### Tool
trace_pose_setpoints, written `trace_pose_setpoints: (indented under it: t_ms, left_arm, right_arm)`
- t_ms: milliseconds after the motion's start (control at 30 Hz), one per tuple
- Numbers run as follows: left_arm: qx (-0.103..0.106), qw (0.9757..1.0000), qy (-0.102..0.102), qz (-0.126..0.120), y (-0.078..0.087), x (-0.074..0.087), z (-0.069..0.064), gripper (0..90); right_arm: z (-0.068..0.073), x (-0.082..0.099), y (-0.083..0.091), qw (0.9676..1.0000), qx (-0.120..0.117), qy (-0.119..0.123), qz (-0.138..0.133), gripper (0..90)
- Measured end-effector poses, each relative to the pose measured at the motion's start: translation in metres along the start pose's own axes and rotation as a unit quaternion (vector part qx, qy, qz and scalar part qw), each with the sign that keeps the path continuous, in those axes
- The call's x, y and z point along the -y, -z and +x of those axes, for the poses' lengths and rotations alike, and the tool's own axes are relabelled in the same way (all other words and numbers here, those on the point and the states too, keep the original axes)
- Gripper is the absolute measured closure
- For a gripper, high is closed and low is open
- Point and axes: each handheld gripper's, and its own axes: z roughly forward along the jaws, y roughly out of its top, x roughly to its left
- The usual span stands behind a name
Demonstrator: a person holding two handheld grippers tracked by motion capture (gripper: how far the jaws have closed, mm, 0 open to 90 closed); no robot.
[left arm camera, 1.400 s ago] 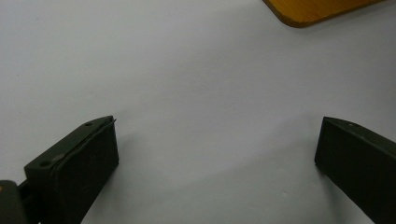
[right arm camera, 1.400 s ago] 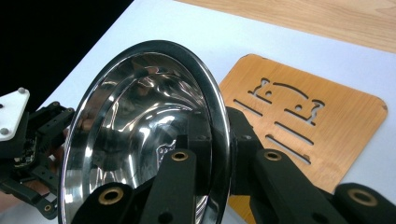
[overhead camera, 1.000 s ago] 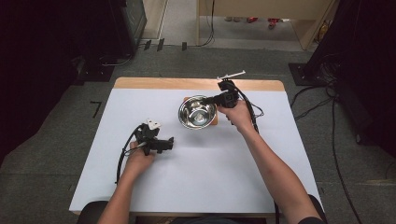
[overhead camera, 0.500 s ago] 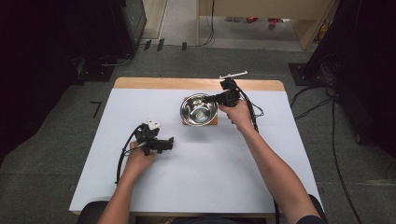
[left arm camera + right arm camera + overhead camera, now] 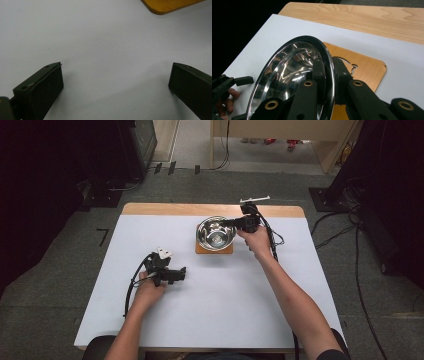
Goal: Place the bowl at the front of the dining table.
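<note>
On the left of the white table (image 5: 220,310), the left gripper (image 5: 181,274) is held low over the bare top. Its jaws are spread wide apart, and nothing is seen between them. Further right, a shiny steel bowl (image 5: 215,233) is seen over a small wooden board (image 5: 214,249), near the far edge of the table. The bowl is tipped up on its side. Its rim is pinched by the right gripper (image 5: 231,223), with one jaw inside the bowl and one jaw outside. A wooden strip (image 5: 165,209) is seen along the table's far edge.
</note>
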Motion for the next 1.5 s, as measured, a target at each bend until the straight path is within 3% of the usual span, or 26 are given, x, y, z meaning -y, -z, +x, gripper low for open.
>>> trace_pose_setpoints:
  t_ms: [633, 1033, 1500]
  left_arm:
    - [0.0, 1.0, 0.0, 0.0, 0.0, 0.0, 0.0, 0.0]
    - [0.0, 1.0, 0.0, 0.0, 0.0, 0.0, 0.0, 0.0]
    - [0.0, 1.0, 0.0, 0.0, 0.0, 0.0, 0.0, 0.0]
  right_arm:
    - [-0.016, 0.002, -0.005, 0.9997, 0.021, -0.011, -0.009, 83.6]
    - [-0.019, 0.005, -0.012, 0.9994, 0.035, 0.0, -0.006, 83.5]
    - [-0.022, 0.011, -0.02, 0.9992, 0.037, -0.01, -0.01, 83.4]
